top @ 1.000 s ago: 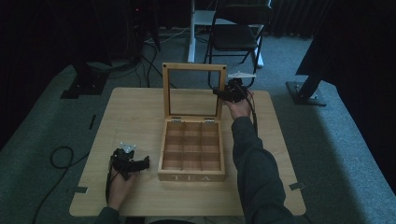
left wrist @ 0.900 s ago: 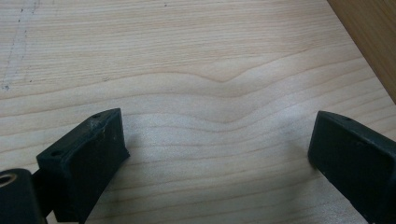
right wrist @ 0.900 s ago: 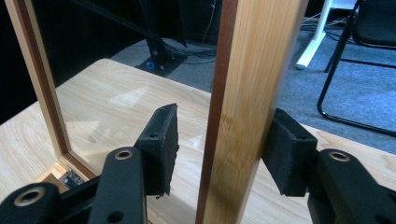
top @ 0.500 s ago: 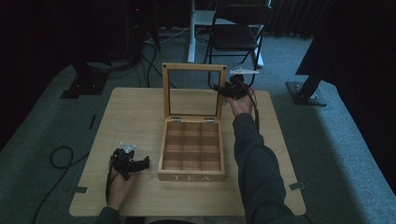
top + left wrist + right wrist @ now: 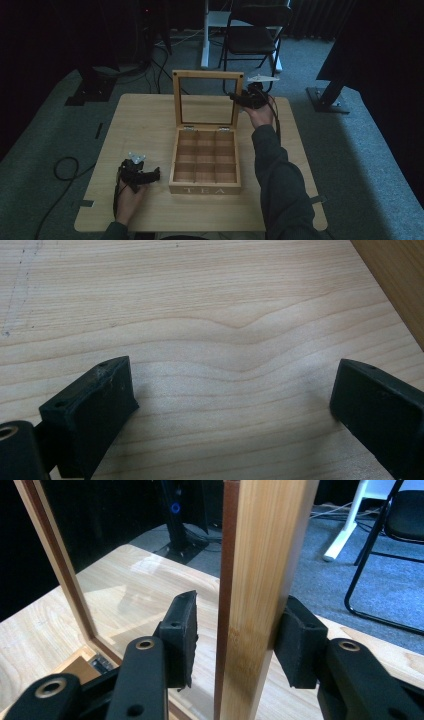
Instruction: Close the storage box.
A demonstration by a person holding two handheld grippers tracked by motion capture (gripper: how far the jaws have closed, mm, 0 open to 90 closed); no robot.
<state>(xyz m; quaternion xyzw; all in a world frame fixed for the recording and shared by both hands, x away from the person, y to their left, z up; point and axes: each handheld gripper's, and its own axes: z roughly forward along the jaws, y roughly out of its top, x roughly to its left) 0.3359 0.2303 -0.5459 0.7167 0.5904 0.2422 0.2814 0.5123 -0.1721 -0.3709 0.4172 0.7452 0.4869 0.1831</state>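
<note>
1. A pale wooden table point(image 5: 150, 115) was seen on grey carpet, with a black chair point(image 5: 255, 35) beyond it.
2. The left gripper point(image 5: 145, 175) was rested near-left on the table, jaws wide apart, nothing between them.
3. The tea box point(image 5: 205, 167) was placed centrally, its lid point(image 5: 206, 75) upright.
4. The right gripper point(image 5: 235, 640) was held at the lid's right edge; its jaws had just been closing around the frame, a slight gap remaining on one side.

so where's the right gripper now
In the high view the right gripper sits at the far right of the table, its jaws around the right edge of the tea box's upright lid.
</note>
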